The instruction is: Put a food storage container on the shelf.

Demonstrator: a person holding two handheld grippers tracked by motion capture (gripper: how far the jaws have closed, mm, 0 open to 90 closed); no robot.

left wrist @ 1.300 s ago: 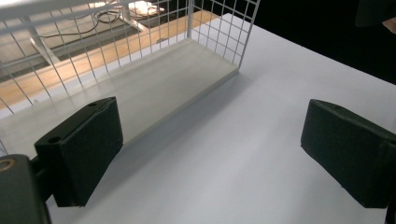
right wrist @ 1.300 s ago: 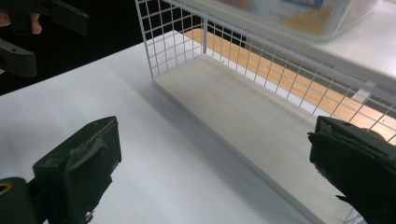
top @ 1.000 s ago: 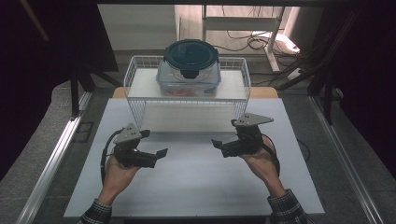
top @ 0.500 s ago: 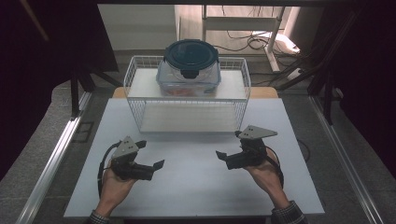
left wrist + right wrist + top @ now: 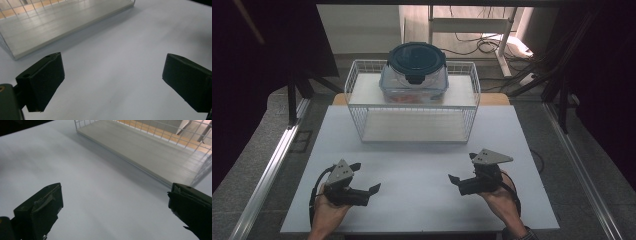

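Observation:
A clear food container with a dark round clip lid (image 5: 416, 70) stands on the upper shelf of a white wire rack (image 5: 412, 102) at the back of the white table (image 5: 422, 200). Something orange shows inside it. My left gripper (image 5: 365, 177) is held low over the table's front left, open and empty. My right gripper (image 5: 463, 167) is at the front right, open and empty as well. In the left gripper view both black jaws stand wide apart over bare white table, with the rack's lower shelf (image 5: 57, 22) ahead. The right gripper view has the same shelf (image 5: 155, 150) ahead on the right.
The rack's lower shelf (image 5: 412, 127) holds nothing. Metal rails (image 5: 277, 160) run along both sides of the table. Cables and a white stand (image 5: 472, 30) lie on the floor behind. Dark curtains close off both sides.
Both grippers have drawn back from the rack toward the table's front edge and moved lower. The container and rack have stayed put.

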